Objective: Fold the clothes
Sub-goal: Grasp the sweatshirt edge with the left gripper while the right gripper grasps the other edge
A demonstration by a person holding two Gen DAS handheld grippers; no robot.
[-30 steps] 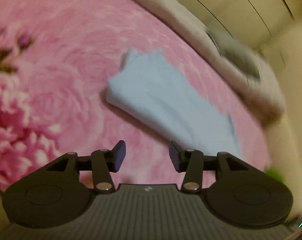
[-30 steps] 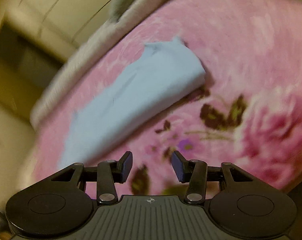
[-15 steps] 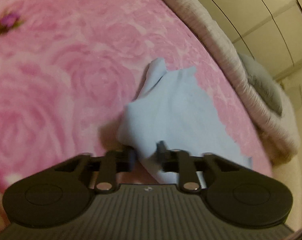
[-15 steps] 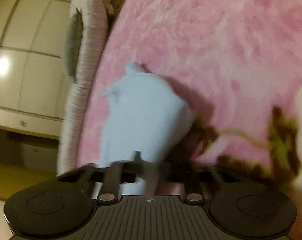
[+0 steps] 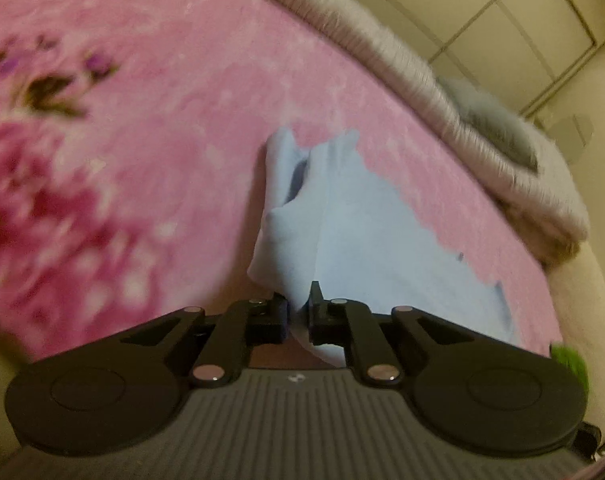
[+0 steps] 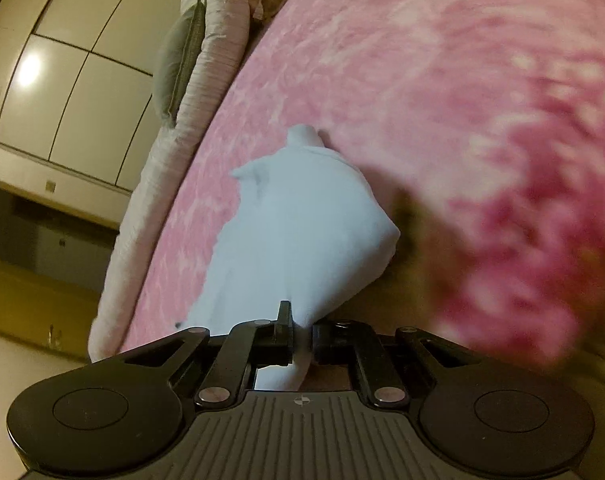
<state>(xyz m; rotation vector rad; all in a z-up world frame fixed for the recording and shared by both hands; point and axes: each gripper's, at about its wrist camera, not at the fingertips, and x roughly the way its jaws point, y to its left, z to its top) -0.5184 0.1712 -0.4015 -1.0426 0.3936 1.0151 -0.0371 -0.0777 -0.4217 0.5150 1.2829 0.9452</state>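
A light blue garment [image 5: 354,232] lies folded on a pink floral blanket [image 5: 142,128]. My left gripper [image 5: 298,312] is shut on the garment's near edge, and the cloth rises in a ridge from its jaws. In the right wrist view the same light blue garment [image 6: 298,232] bunches up toward the camera, with my right gripper [image 6: 302,340] shut on its near end. The pinched cloth hangs down between the fingers in both views.
A pale ribbed bolster [image 5: 442,92] with a grey cushion [image 5: 494,128] runs along the blanket's far edge. Cream cupboard doors [image 6: 74,60] stand behind it. A green object [image 5: 568,360] peeks in at the right of the left wrist view.
Both grippers came down from above the blanket with jaws open, reached the garment's near edge and shut on it. The cloth now lifts in a ridge.
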